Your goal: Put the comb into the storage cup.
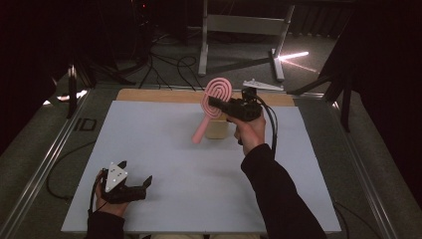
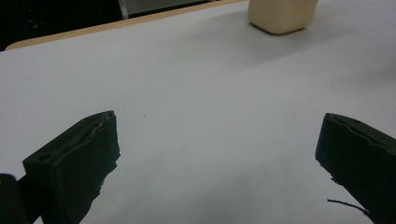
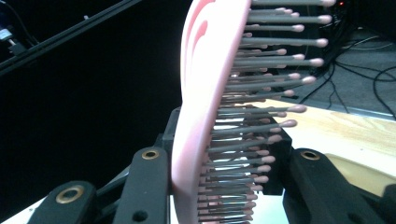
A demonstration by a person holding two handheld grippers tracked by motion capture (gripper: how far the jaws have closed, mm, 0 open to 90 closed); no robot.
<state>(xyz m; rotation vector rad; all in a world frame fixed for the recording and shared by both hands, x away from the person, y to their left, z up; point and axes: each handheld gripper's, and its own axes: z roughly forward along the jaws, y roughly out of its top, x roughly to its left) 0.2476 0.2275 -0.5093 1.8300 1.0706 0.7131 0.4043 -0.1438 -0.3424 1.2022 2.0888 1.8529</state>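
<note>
Right tongs (image 1: 215, 103) clamped on the head of the pink hairbrush (image 1: 215, 97), holding it above the beige block (image 1: 217, 129) at the table's (image 1: 164, 149) far side. Left tongs (image 1: 134, 185) open, empty, resting near the front edge. Looks like mid-carry; next move needs a controlled lowering, handle clear of the block.

The left gripper (image 1: 133, 185) is held low at the near left of the high view, gripped by the left hand (image 1: 107, 199), its jaws spread wide apart with nothing between them. The right gripper (image 1: 215, 103) is raised farther out by the right hand (image 1: 250, 130), the dark-sleeved forearm stretched forward, and its jaws are clamped on a pink hairbrush (image 1: 215, 99).
</note>
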